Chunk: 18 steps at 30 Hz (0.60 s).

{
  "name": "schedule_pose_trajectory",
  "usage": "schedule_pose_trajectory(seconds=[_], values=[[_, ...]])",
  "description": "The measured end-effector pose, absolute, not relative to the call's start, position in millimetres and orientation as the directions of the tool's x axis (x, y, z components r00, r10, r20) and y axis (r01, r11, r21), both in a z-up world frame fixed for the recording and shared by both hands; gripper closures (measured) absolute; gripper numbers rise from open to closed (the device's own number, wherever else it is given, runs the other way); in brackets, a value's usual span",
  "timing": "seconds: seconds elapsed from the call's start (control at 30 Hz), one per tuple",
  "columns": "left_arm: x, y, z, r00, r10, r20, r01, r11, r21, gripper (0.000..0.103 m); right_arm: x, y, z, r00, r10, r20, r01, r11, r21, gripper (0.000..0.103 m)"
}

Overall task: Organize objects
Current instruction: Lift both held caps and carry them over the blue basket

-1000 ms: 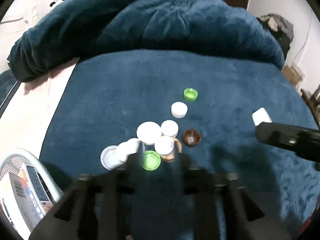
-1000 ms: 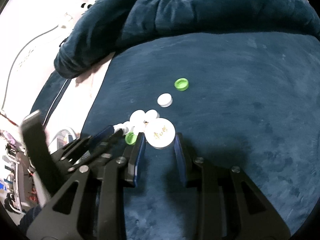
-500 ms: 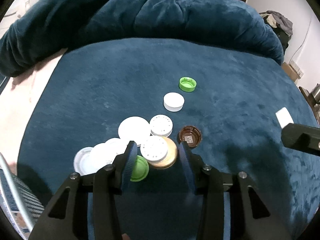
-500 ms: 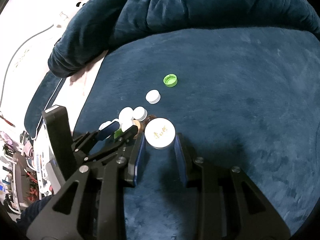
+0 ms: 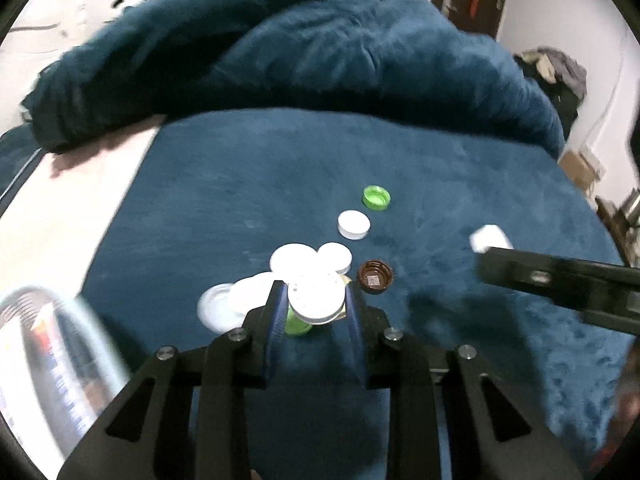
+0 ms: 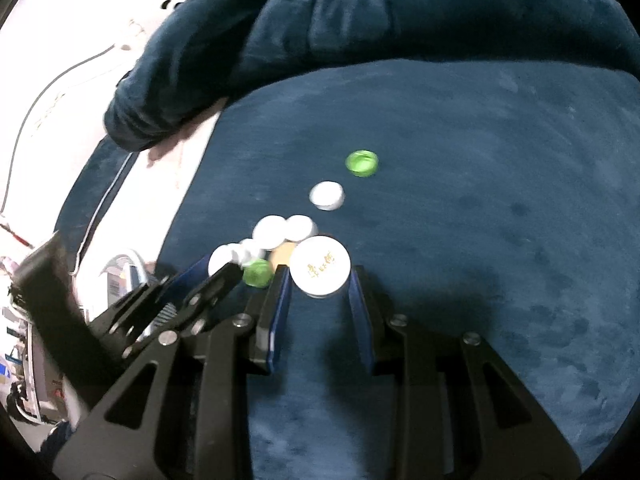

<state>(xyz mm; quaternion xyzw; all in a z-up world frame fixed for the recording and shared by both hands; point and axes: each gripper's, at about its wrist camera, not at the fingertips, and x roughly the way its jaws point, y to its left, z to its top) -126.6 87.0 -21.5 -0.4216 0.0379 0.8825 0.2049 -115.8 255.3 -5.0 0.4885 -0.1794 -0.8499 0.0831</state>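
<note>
Several bottle caps and lids lie clustered on a dark blue blanket [image 5: 240,200]. In the left wrist view my left gripper [image 5: 315,306] has a white perforated cap [image 5: 316,298] between its blue pads; the jaws are closing and both pads touch its rim. A green cap [image 5: 298,325] and a gold lid peek out beneath it. My right gripper [image 6: 318,280] is shut on a white lid with gold lettering [image 6: 320,266], held just right of the cluster. The left gripper [image 6: 218,270] shows at the left of the right wrist view, over the pile.
Beside the pile lie a brown cap [image 5: 375,277], two white lids [image 5: 294,258], a clear lid [image 5: 214,306], a lone white cap [image 5: 353,225] and a green cap [image 5: 376,197]. A wire basket [image 5: 36,320] stands lower left. A bunched duvet [image 5: 280,60] lies behind.
My left gripper came down over the pile, its jaws narrowed onto the perforated cap, and it has drawn back a little with it. The right gripper keeps hold of its lid.
</note>
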Motion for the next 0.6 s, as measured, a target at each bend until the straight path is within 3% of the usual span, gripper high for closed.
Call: schedule_pose_trajectory(seconds=[0.3, 0.6], values=[[-88.8, -43.8, 47.3, -0.676, 0.213, -0.706, -0.191, -0.975, -0.112, 0.074, -116.7, 136.8, 31.6, -0.5, -0.436, -0.748, 0.203, -0.899, 0.388, 0.073], [-70.6, -135.9, 32.7, -0.657, 0.118, -0.745, -0.025, -0.991, -0.135, 0.074, -104.4, 43.6, 15.0, -0.393, -0.519, -0.759, 0.372, -0.845, 0.385, 0.073]])
